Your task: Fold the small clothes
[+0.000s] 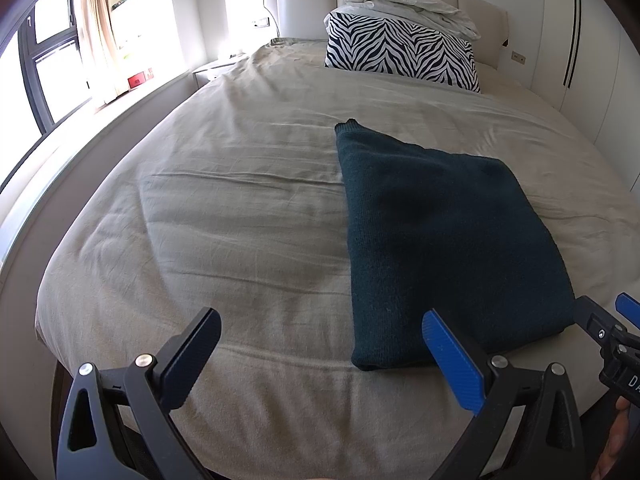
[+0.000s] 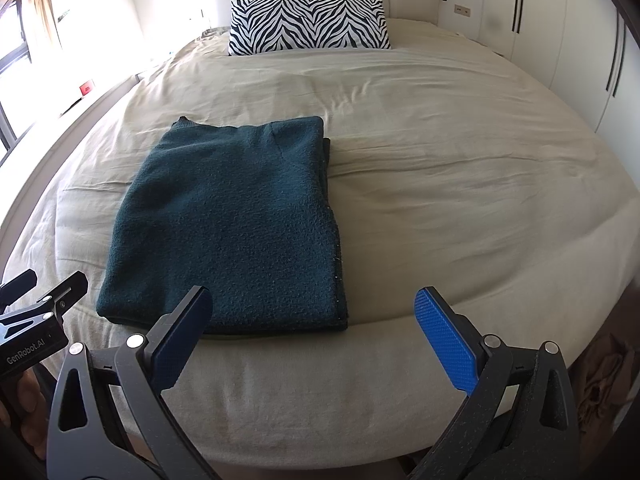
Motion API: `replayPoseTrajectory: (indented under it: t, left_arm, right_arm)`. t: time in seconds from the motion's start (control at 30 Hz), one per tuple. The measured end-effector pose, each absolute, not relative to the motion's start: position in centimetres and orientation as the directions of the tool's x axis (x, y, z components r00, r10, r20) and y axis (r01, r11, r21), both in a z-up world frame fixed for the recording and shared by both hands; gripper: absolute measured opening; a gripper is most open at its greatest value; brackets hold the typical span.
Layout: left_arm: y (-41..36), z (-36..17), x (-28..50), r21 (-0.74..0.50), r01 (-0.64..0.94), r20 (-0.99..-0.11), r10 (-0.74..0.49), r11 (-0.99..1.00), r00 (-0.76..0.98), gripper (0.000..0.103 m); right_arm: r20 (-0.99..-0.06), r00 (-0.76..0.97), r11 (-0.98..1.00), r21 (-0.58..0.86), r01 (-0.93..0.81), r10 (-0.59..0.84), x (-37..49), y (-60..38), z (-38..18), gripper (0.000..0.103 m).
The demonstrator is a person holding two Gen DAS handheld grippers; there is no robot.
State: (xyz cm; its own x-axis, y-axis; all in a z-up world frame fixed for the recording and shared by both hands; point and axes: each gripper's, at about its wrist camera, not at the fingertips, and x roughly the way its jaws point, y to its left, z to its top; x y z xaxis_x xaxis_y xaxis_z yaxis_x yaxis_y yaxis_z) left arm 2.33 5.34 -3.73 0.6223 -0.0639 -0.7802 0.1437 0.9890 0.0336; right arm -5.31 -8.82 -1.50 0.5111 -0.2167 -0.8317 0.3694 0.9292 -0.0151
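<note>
Lying folded flat near the bed's (image 2: pixel 440 160) foot edge is a dark teal garment (image 2: pixel 232 224) — both the left gripper (image 1: pixel 320 356) and right gripper (image 2: pixel 312 336) are hovering just short of it, jaws spread wide, gripping nothing.

Setting: home bedroom. Evidence: large bed (image 1: pixel 240 208) under a beige cover, padded cream headboard (image 1: pixel 304 4), zebra-print pillow (image 1: pixel 400 54) with a bundled white duvet (image 1: pixel 408 6) on top. Curtained window (image 1: pixel 52 60) on one side, white wardrobe doors (image 2: pixel 568 28) on the other.
</note>
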Motion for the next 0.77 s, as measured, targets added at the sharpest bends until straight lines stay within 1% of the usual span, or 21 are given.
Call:
replayPoseTrajectory:
  t: [0.77]
  left_arm:
    - [5.13,-3.79,2.35,0.052,0.151,-0.775,-0.056,0.987,0.630,0.103]
  right_arm:
    - [-0.836,0.507,0.930,-0.013,0.368,-0.212,-5.47,-8.70,-1.18,0.103]
